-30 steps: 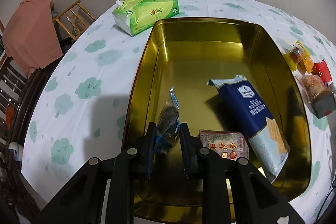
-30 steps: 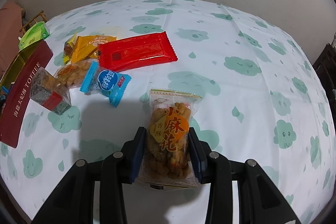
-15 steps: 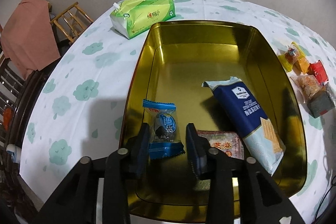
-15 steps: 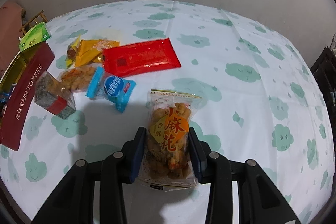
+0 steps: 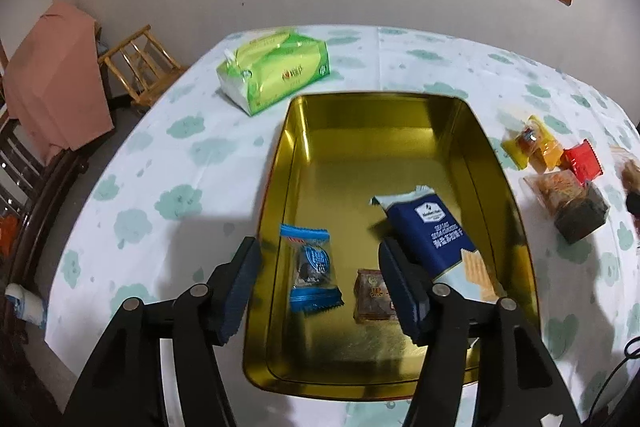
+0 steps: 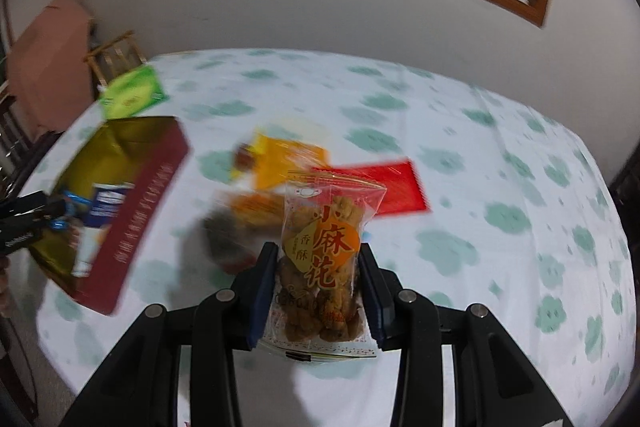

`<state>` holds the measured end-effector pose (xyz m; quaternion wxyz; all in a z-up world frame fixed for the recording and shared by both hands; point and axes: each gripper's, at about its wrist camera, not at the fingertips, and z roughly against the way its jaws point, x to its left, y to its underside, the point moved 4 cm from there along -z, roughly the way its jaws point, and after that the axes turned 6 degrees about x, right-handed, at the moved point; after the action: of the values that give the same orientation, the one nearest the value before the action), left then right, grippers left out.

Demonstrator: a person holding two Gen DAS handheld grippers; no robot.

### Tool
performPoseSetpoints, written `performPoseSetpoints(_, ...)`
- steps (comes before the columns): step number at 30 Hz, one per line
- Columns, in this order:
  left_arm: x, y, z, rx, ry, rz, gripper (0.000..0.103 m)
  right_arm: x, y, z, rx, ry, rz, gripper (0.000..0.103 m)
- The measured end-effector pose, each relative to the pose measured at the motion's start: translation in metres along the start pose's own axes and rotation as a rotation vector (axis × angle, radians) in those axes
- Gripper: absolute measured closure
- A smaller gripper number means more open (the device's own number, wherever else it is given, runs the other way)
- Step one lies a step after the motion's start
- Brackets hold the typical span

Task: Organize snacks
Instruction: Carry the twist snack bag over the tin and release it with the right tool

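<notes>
In the left wrist view, a pink cloth [image 5: 56,83] drapes over furniture at 9 o'clock, with a wooden chair [image 5: 138,65] just right of it. On the cloud-print table [image 5: 160,179], a green tissue pack [image 5: 276,69] lies at 11 o'clock of the gold tin [image 5: 400,115]. The left gripper [image 5: 320,283] hangs over the tin's near end with its jaws spread wide, holding nothing. Between its fingers, on the tin floor, lies a blue candy [image 5: 314,267]; to the right of that a brown sesame cake [image 5: 372,295], partly hidden by the right finger, and then a navy cracker pack [image 5: 432,235] lying slantwise toward 11 o'clock. Outside the tin at 3 o'clock sit yellow snacks [image 5: 532,143], a red packet [image 5: 582,161] and a clear bag [image 5: 568,199] with a dark block at its near end.

In the right wrist view, which is blurred, the tin [image 6: 100,163] shows at 9 o'clock with its maroon outer wall toward the camera, the tissue pack [image 6: 132,95] beyond it, and the left gripper [image 6: 24,223] at its left rim. The loose yellow snacks [image 6: 288,159] and red packet [image 6: 396,187] lie at 12 o'clock of the right gripper [image 6: 318,299]. That gripper is clamped on a twist-snack bag [image 6: 324,259], which stands upright between the fingers, above the table.
</notes>
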<state>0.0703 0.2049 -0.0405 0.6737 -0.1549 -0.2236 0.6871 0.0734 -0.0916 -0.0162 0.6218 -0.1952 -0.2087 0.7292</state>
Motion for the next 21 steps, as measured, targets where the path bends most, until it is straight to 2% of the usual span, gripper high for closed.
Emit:
performPoseSetpoints(6,0.01,-0.004,0.017,-0.043,-0.051,0.0,0.037,0.066,-0.015,0.003,-0.011,-0.113,0.102,0.063)
performPoseSetpoints(10,0.024,-0.002,0.023,-0.054,-0.119,0.005,0.033,0.103,-0.018,-0.003,-0.005,-0.154,0.166,0.063)
performPoseSetpoints(12,0.031,-0.001,0.024,-0.05,-0.127,0.016,0.032,0.119,-0.017,-0.008,0.004,-0.179,0.204,0.063)
performPoseSetpoints(21,0.055,0.011,0.026,-0.025,-0.158,0.072,0.025,0.162,-0.012,-0.022,0.039,-0.218,0.286,0.063)
